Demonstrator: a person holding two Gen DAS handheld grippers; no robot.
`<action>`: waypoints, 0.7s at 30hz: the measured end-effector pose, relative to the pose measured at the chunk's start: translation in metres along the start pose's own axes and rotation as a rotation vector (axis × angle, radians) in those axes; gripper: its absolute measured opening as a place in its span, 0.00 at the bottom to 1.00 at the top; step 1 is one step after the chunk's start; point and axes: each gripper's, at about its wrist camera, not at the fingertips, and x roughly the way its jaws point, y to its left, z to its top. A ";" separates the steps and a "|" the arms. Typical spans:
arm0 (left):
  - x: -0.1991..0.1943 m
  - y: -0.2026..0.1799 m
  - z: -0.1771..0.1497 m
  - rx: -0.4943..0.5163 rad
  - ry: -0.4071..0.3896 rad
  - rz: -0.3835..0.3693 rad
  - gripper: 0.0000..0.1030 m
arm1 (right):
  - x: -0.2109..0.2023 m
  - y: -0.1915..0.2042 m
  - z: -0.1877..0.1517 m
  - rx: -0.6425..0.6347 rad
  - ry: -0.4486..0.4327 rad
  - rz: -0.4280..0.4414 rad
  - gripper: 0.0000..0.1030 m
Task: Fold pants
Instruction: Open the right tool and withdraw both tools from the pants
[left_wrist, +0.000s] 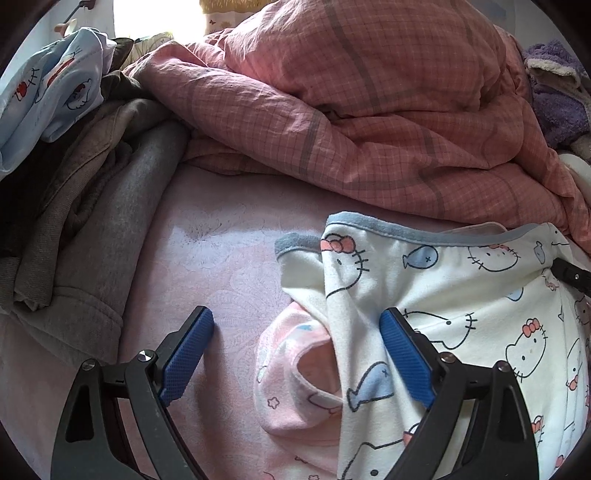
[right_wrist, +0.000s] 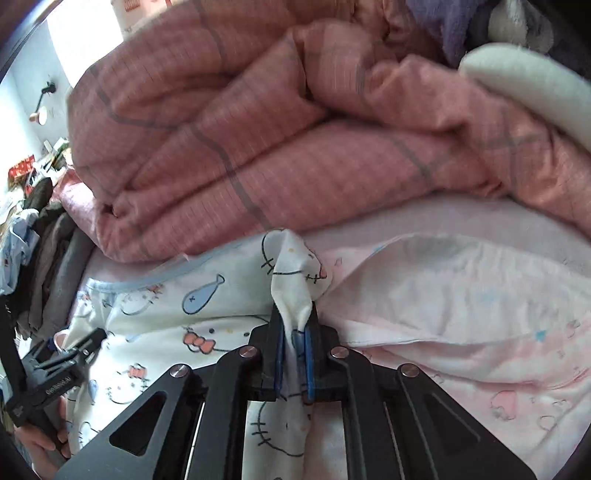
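A bed covered by a pale pink patterned sheet (left_wrist: 229, 258) fills both views, and places are given from this sheet. At its far edge a crumpled salmon-pink checked quilt (left_wrist: 369, 110) is heaped; along its left side a pile of grey and brown clothes (left_wrist: 103, 206) is stacked.

On the near right part of the sheet, white cotton pants printed with cartoon cats and blue fish, edged with a grey-blue waistband (left_wrist: 443, 280), are spread loosely, with a pink printed garment (right_wrist: 480, 332) lying just beside and partly under them.

The right gripper (right_wrist: 295, 354) is seen with its blue pads nearly together, pinching a raised peak of the white fabric. The left gripper (left_wrist: 299, 354) is held wide apart and grips nothing: one blue pad rests against a fold of the pants, the other hovers over bare sheet.

The step in hand is judged to be gathering one edge for a fold. It would be done well if a matching edge were pinched by the left gripper, so that both corners can be lifted level and the cloth carried over evenly without dragging the pink garment along.
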 end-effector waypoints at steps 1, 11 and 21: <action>-0.004 -0.001 -0.001 0.002 -0.018 -0.006 0.88 | -0.003 0.002 0.001 -0.012 -0.015 -0.015 0.12; -0.062 -0.007 -0.004 0.023 -0.329 -0.002 0.99 | -0.044 0.007 0.004 -0.038 -0.246 -0.102 0.83; -0.146 -0.001 -0.009 0.064 -0.650 -0.001 0.99 | -0.111 0.023 -0.012 -0.138 -0.598 -0.066 0.92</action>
